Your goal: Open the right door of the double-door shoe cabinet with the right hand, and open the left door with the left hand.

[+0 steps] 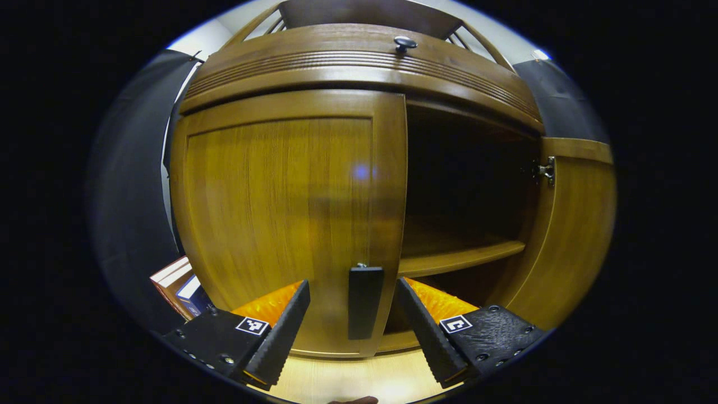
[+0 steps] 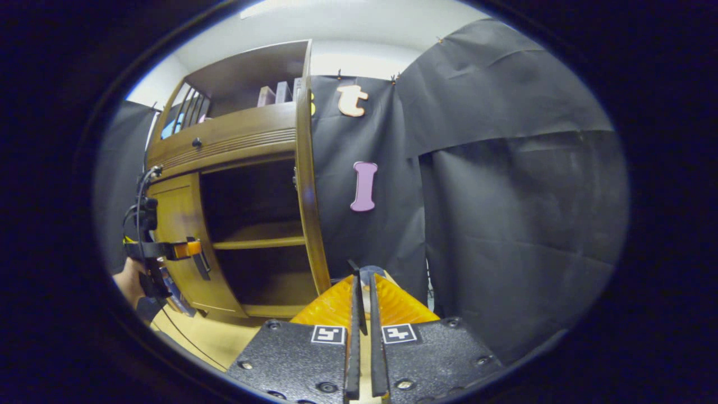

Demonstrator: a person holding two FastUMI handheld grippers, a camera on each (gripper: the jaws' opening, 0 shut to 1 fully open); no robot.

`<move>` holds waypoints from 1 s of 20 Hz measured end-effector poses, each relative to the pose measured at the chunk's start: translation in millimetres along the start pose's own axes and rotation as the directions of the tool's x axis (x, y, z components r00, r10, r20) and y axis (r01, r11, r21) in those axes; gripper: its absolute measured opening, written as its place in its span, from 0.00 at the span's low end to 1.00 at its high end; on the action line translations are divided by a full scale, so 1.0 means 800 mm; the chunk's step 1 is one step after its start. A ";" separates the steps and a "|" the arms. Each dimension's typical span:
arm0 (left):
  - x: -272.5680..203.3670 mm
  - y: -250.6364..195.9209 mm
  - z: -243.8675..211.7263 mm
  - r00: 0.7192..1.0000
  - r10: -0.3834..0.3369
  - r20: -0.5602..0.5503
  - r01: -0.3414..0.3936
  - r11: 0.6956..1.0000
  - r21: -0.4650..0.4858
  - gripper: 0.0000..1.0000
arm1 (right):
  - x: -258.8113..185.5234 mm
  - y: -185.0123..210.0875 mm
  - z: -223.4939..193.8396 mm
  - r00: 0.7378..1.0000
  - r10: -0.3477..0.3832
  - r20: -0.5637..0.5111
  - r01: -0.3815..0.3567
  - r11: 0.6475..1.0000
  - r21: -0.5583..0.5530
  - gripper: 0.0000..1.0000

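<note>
The wooden shoe cabinet point(image 1: 359, 73) stands right in front of me in the left gripper view. Its left door point(image 1: 280, 213) is closed, and that door's dark flat handle point(image 1: 364, 303) stands between the spread fingers of my open left gripper point(image 1: 359, 336) without touching them. The right door point(image 1: 572, 235) is swung wide open. In the right gripper view that door point(image 2: 311, 224) shows edge-on, and its thin handle point(image 2: 354, 266) runs in between the fingers of my right gripper point(image 2: 363, 314), which is shut on it. My left gripper point(image 2: 188, 249) is held at the left door point(image 2: 176, 224) by a hand point(image 2: 130, 286).
Inside the open half, a shelf point(image 1: 460, 258) crosses the dark interior. A drawer with a round knob point(image 1: 405, 42) sits above the doors. Books point(image 1: 182, 283) lean at the cabinet's lower left. The floor point(image 1: 359, 381) is pale wood. Black cloth point(image 2: 505, 224) hangs to the cabinet's right.
</note>
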State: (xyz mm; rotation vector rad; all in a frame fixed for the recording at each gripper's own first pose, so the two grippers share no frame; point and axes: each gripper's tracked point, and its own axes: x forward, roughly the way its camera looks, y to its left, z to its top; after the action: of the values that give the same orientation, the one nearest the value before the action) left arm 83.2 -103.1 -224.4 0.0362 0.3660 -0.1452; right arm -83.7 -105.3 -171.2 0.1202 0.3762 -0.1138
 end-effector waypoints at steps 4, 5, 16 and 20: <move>0.026 -0.007 -0.020 0.999 -0.023 -0.029 0.023 1.000 0.013 0.94 | -0.001 0.004 0.007 1.000 -0.015 0.008 0.015 0.999 -0.032 0.18; 0.030 -0.009 -0.022 0.999 -0.019 -0.030 0.020 1.000 0.019 0.95 | -0.001 0.003 0.008 1.000 -0.023 0.003 0.023 0.999 -0.039 0.19; 0.045 -0.011 -0.030 0.999 -0.049 -0.001 0.049 0.997 0.058 0.60 | -0.025 0.000 0.021 1.000 -0.028 -0.006 0.027 0.999 -0.033 0.59; 0.048 -0.014 -0.031 0.998 -0.067 -0.016 0.068 0.994 0.085 0.41 | -0.032 0.003 0.024 1.000 -0.013 0.000 0.013 0.999 -0.039 0.59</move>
State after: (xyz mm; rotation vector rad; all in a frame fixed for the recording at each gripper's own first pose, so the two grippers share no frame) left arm 108.0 -117.7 -261.7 0.1097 0.3740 -0.2273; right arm -100.1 -103.3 -143.7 0.0795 0.3795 -0.1193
